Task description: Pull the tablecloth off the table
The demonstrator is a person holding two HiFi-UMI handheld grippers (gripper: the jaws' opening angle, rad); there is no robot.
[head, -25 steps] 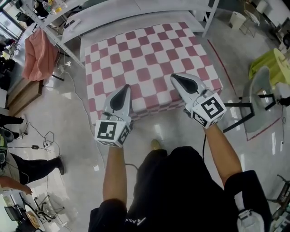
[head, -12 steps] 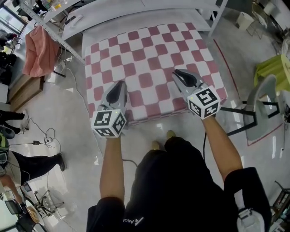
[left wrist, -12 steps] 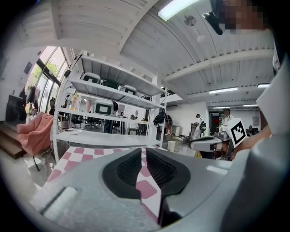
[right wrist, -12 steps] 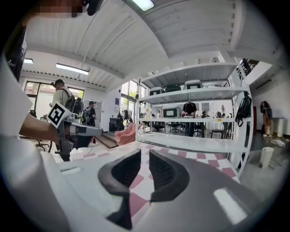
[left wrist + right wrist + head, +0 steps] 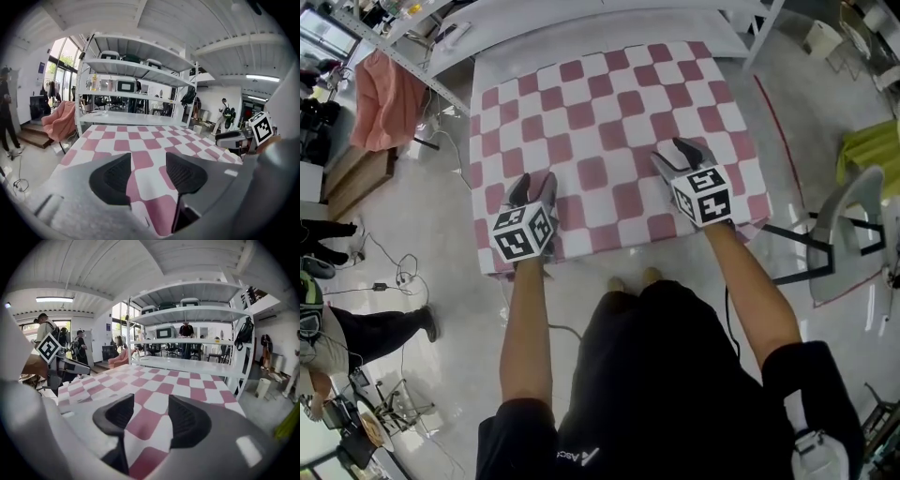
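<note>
A pink-and-white checked tablecloth covers the whole table and hangs over its near edge. My left gripper hovers over the near left part of the cloth. Its jaws are opening, and only the flat tablecloth shows below the gap. My right gripper is over the near right part, its jaws opening too, with the tablecloth lying flat beneath them. Neither pair of pads presses on anything. Each gripper view also catches the other gripper at the side.
A white shelf rack stands right behind the table. A pink draped chair is at the left, a grey chair and a yellow-green item at the right. A seated person and cables are on the floor at the left.
Both grippers have moved forward from in front of the table to over the cloth's near edge. Their jaws, shut before, now stand apart.
</note>
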